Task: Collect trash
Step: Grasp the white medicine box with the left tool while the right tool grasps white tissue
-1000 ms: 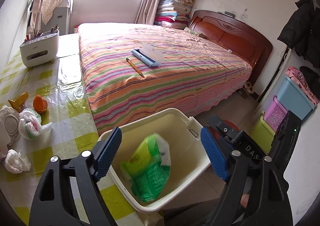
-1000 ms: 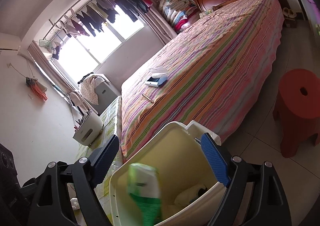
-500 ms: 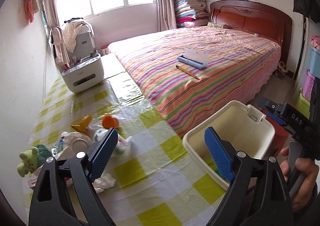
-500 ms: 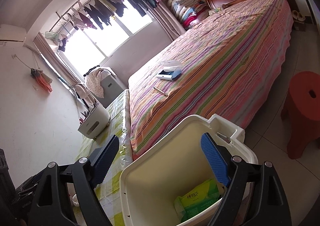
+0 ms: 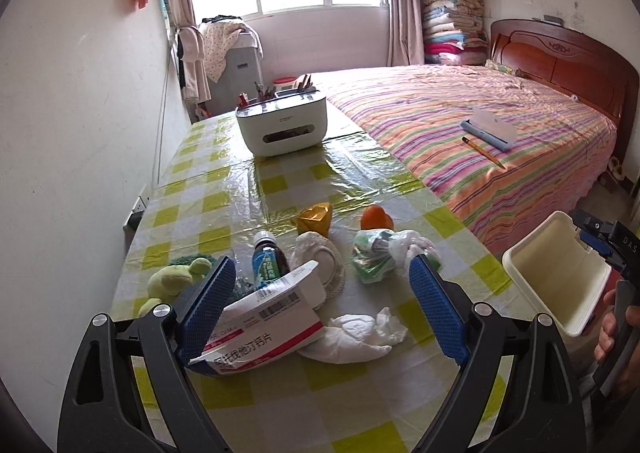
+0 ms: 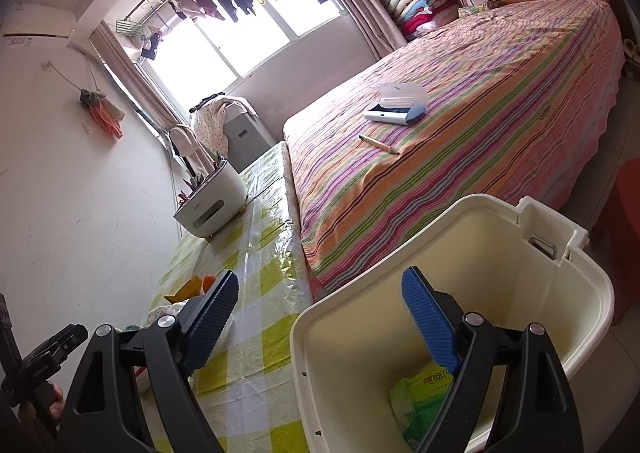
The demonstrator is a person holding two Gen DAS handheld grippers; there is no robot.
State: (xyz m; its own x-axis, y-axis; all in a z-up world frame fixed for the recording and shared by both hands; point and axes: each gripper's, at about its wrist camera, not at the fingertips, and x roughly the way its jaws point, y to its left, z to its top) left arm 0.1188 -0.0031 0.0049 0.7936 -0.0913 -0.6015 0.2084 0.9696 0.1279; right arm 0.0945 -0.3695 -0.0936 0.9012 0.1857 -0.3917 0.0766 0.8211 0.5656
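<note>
Left gripper [image 5: 320, 305], jaws spread wide and empty, now faces the table [image 5: 280, 181] instead of the bin [image 5: 556, 273]; a second ago it hovered over the bin as the green packet [image 6: 420, 393] dropped in. That packet now lies at the bottom of the bin, so one piece is collected and the gripper is, by judgement, lining up for the next.

Between its fingers lies a torn medicine box [image 5: 264, 317] at the table's near edge, touching the left pad, with a crumpled white tissue [image 5: 360, 333] just beside it toward the right. Farther in stand a small bottle [image 5: 268, 261], a bundled plastic bag [image 5: 384, 253], a yellow scrap [image 5: 316, 217] and an orange piece [image 5: 376, 217]; a green plush toy [image 5: 176, 277] sits near the left edge, probably not trash.

Right gripper [image 6: 320, 325] is likewise agape and holds nothing, poised above the bin, which sits off the table's right edge beside the bed [image 6: 480, 133].

Only the left wrist view shows the remaining litter clearly; only the right wrist view looks into the bin and confirms the packet inside.
</note>
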